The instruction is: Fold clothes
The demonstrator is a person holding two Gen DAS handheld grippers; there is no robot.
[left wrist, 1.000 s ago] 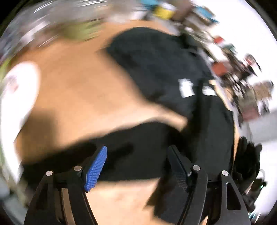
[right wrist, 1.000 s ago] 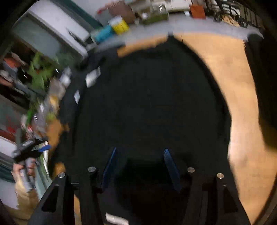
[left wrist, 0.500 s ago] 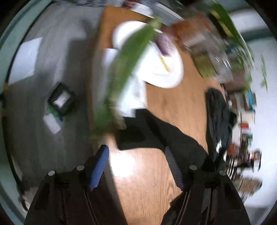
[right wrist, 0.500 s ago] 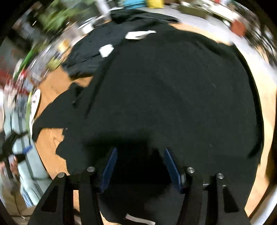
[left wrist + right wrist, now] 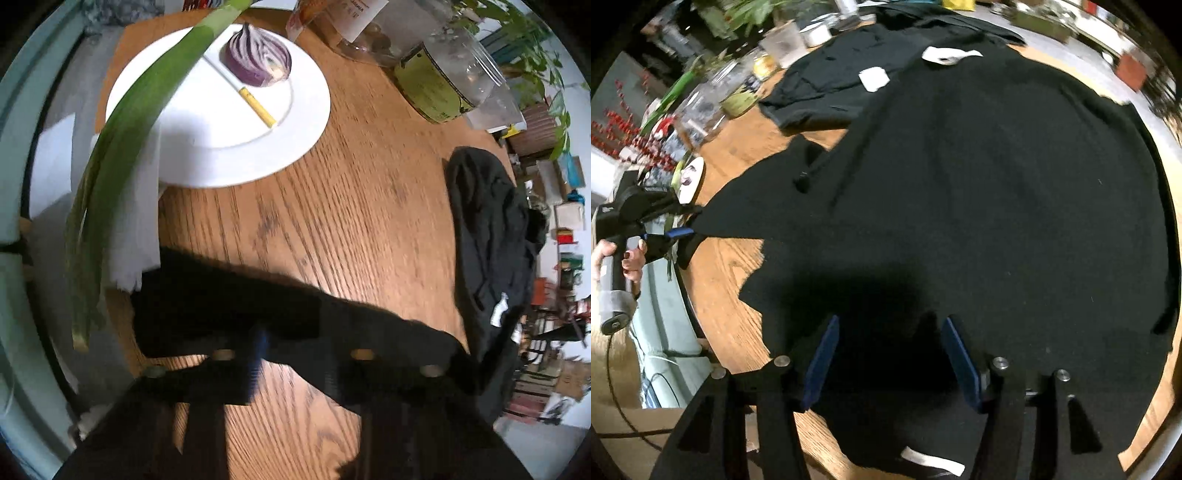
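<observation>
A large black shirt [image 5: 997, 184] lies spread over the wooden table [image 5: 351, 221]. Its sleeve [image 5: 229, 310] reaches toward the table's edge near a white plate. My left gripper [image 5: 295, 354] is blurred and its jaws are closing, with the sleeve end between them. In the right wrist view it shows at the far left [image 5: 681, 230], pinching the sleeve tip. My right gripper [image 5: 892, 354] hangs open just above the shirt's near hem, where the cloth lies in shadow between the blue pads [image 5: 822, 358].
A white plate [image 5: 221, 147] carries half a red onion [image 5: 258, 59] and a long green leaf [image 5: 122, 140]. Jars [image 5: 436, 85] line the far side. A second black garment [image 5: 487, 229] lies bunched further along. The table edge runs beside the left gripper.
The left gripper swung from above the shirt to the sleeve end by the plate, and its jaws went from wide apart to nearly together. The right gripper shifted across the shirt and stayed open.
</observation>
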